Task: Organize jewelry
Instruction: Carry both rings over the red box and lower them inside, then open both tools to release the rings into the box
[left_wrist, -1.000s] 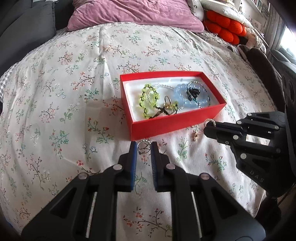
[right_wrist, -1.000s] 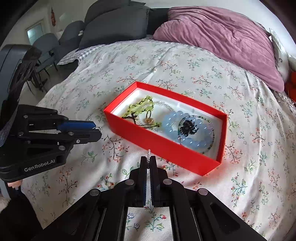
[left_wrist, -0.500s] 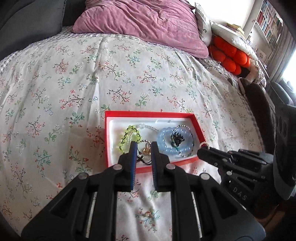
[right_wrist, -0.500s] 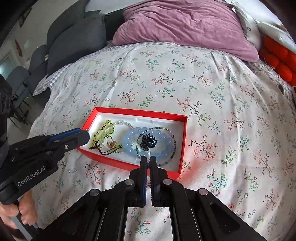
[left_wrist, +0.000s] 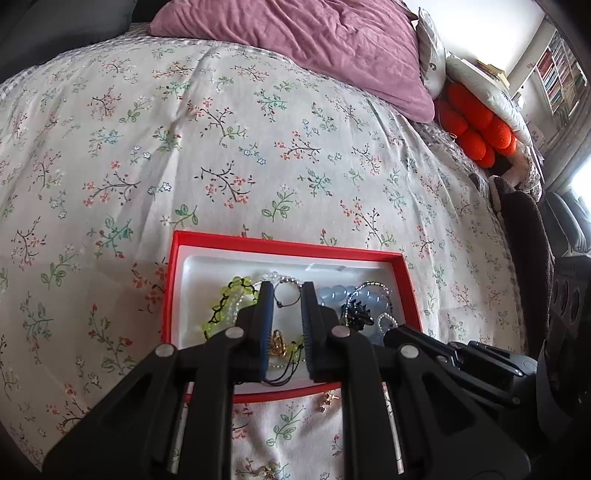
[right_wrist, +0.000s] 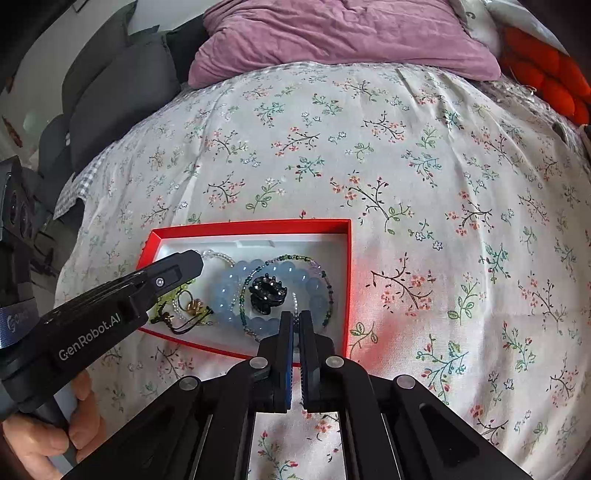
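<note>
A red box (left_wrist: 288, 244) (right_wrist: 251, 223) with a white lining lies on the floral bedspread. It holds a yellow-green bead bracelet (left_wrist: 225, 310), a pale blue bead bracelet (right_wrist: 236, 280), a black hair claw (right_wrist: 266, 292) and small gold pieces (right_wrist: 192, 305). My left gripper (left_wrist: 287, 291) hangs over the box's left half, shut on a thin silver ring (left_wrist: 288, 295). My right gripper (right_wrist: 295, 317) is over the box's near right part. It is shut on a small pearly loop (right_wrist: 295, 300), seen edge-on between the tips. The right gripper (left_wrist: 391, 334) also shows beside the left one.
A small gold earring (left_wrist: 327, 400) lies on the bedspread just in front of the box. A purple pillow (right_wrist: 343, 33) and an orange knitted cushion (left_wrist: 476, 125) sit at the far end of the bed. A person's hand (right_wrist: 44, 435) holds the left gripper's handle.
Both grippers have moved from in front of the box to above it, each still holding its piece. Both have rolled, so the box now lies squarer in each view.
</note>
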